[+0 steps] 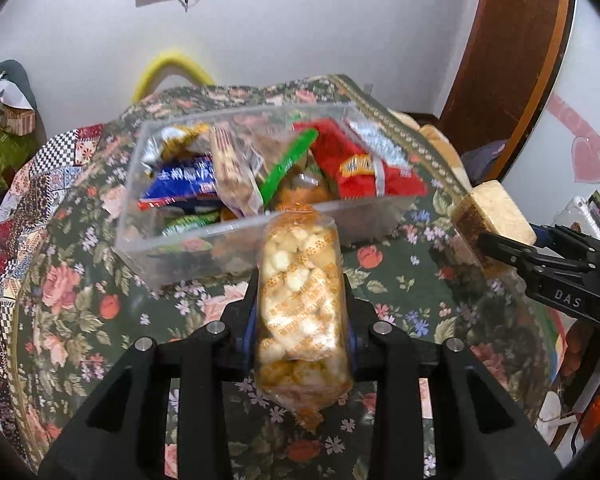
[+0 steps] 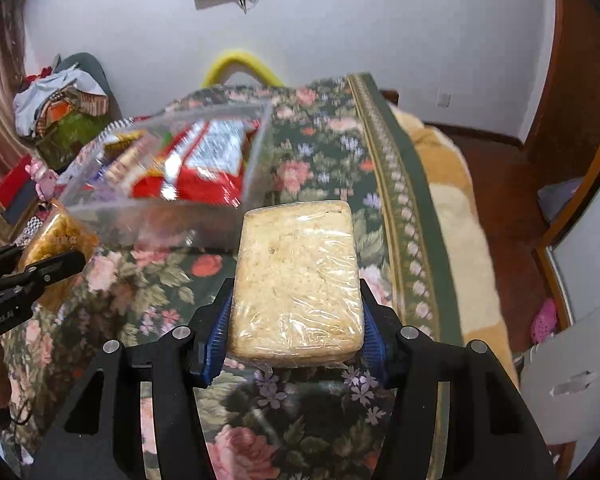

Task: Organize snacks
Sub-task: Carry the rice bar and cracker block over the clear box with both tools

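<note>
My left gripper (image 1: 302,300) is shut on a clear bag of small pale puffs with orange print (image 1: 300,272), held above the floral cloth just in front of the clear plastic box (image 1: 220,236). The box holds several packs, among them a red pack (image 1: 360,164) and a blue pack (image 1: 180,180). My right gripper (image 2: 296,320) is shut on a wrapped beige puffed-rice block (image 2: 296,272), to the right of the box (image 2: 160,216). From the left wrist view, this block (image 1: 496,208) and the right gripper (image 1: 500,252) hang at the right. The left gripper (image 2: 40,268) and its bag (image 2: 60,240) show at the far left.
A floral cloth (image 1: 80,280) covers the surface under the box. A yellow hoop (image 1: 172,64) rises behind it. A heap of clothes (image 2: 60,96) lies at the left, a beige blanket (image 2: 452,208) at the right edge, and a brown wooden door (image 1: 520,40) beyond.
</note>
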Tool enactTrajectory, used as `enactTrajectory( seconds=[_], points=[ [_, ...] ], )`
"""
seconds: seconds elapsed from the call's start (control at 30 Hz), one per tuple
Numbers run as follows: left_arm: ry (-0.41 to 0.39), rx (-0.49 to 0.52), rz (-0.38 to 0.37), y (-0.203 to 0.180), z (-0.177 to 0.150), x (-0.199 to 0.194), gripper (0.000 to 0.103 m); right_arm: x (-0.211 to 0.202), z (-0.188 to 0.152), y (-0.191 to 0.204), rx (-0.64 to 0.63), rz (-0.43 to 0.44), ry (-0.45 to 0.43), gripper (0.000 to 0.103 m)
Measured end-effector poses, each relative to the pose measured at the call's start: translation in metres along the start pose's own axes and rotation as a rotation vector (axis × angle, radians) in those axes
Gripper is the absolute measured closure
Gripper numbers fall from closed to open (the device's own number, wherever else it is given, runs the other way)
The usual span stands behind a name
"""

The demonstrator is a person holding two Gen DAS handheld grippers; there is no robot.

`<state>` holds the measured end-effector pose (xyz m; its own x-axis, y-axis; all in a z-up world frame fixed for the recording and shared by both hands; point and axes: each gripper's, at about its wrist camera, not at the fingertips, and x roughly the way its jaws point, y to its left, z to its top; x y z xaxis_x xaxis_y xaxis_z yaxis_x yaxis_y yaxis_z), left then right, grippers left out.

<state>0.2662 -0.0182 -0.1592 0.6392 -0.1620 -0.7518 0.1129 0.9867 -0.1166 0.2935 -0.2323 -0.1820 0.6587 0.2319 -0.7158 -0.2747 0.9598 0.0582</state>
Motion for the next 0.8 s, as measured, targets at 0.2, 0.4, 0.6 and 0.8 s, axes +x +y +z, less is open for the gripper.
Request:
enactTrajectory(
  seconds=[0.2,0.4,0.6,0.8],
  points=[
    [-0.058,-0.006,0.014,0.004,0.015,-0.021,0.069,-0.022,0.018,0.017,-0.023,0.034,-0.074,0.050],
    [-0.098,-0.036,0.034,0.025,0.031,-0.031,0.069,-0.028,0.039,0.039,-0.048,0.072,-0.128,0.050],
    [-0.115,-0.055,0.074,0.049,0.048,-0.029,0.069,-0.014,0.058,0.060,-0.067,0.107,-0.150,0.050],
    [-0.134,-0.081,0.104,0.073,0.063,-0.023,0.069,0.012,0.076,0.081,-0.074,0.133,-0.139,0.050]
  ],
)
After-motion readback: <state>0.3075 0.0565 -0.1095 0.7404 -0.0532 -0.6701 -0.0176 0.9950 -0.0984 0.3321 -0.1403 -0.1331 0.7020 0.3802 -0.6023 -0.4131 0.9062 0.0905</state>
